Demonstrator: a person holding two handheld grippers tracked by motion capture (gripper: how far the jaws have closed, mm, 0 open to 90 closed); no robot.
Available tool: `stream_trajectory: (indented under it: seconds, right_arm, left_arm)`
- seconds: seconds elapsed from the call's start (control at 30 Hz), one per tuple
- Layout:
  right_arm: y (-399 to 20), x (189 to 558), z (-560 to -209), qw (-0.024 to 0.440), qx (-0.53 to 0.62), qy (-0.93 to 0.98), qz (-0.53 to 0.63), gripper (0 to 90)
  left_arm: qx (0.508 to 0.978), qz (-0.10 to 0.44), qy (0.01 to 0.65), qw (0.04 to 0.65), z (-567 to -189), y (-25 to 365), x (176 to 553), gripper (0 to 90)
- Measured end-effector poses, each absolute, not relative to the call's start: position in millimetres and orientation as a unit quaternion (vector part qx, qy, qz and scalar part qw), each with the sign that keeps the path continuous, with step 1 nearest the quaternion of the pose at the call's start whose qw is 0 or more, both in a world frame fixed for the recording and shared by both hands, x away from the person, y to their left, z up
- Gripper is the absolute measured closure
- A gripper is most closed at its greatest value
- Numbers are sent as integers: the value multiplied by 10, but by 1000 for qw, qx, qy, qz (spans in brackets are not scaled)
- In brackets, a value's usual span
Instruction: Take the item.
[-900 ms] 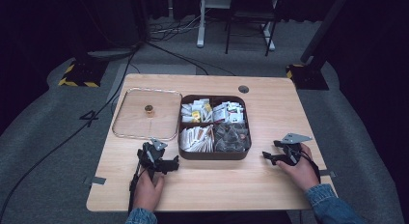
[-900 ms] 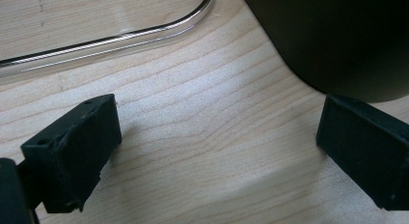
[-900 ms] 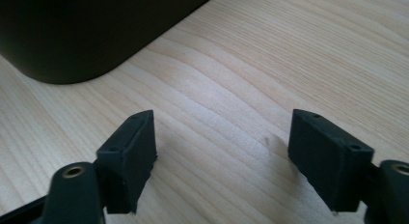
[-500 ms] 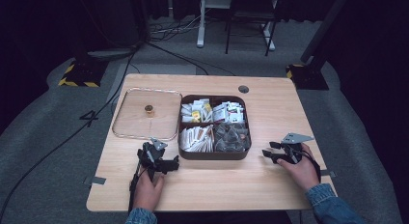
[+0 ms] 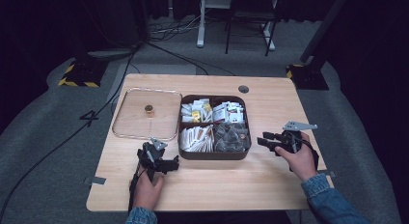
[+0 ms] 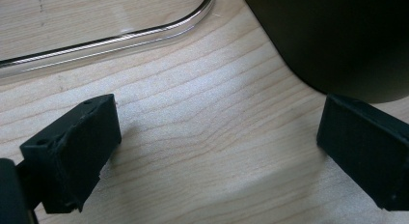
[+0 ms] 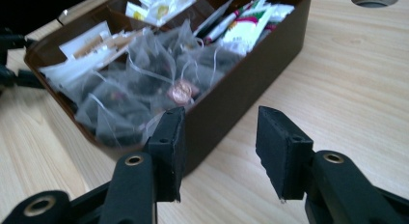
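You're at the approach step: your right gripper (image 5: 265, 141) stands released at the 3 o'clock wall of the brown tea box (image 5: 212, 154), your left gripper (image 5: 170, 164) released near its 7 o'clock corner; next, I judge, bring both onto the box walls.

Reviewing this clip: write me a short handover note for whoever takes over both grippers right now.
Left gripper: jaws open, holding nothing, low over the table just off the near left corner of the brown box.
Right gripper: jaws open, holding nothing, pointed at the box's right wall.
Things: box open, four compartments of tea bags and sachets; mesh tea bags in the compartment nearest the right gripper. The clear lid lies flat left of the box, knob up.
Done: lid is off.
Left: nothing gripped; any picking or re-lidding remains.
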State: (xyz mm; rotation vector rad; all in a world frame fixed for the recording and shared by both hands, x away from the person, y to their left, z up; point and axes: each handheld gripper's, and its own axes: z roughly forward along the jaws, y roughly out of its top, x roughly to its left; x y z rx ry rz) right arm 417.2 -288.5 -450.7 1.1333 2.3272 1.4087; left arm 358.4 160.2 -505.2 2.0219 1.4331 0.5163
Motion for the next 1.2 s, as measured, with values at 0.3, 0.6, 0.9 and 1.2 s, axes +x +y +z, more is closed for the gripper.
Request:
stream_trajectory:
  seconds: [0.3, 0.6, 0.9, 1.2]
  right_arm:
    - [-2637, 4488, -4240, 93, 367, 795, 473, 550]
    - [-2355, 4796, -4088, 73, 381, 782, 487, 555]
    - [-2094, 5000, -4108, 65, 396, 786, 471, 557]
    - [-1768, 5230, -4279, 72, 403, 807, 426, 590]
  left_arm:
    - [761, 194, 542, 299, -5052, 1604, 3580, 21]
    - [758, 197, 545, 299, -5053, 1602, 3598, 14]
    - [749, 201, 559, 295, -5053, 1612, 3628, 15]
    - [748, 199, 560, 295, -5052, 1612, 3629, 15]
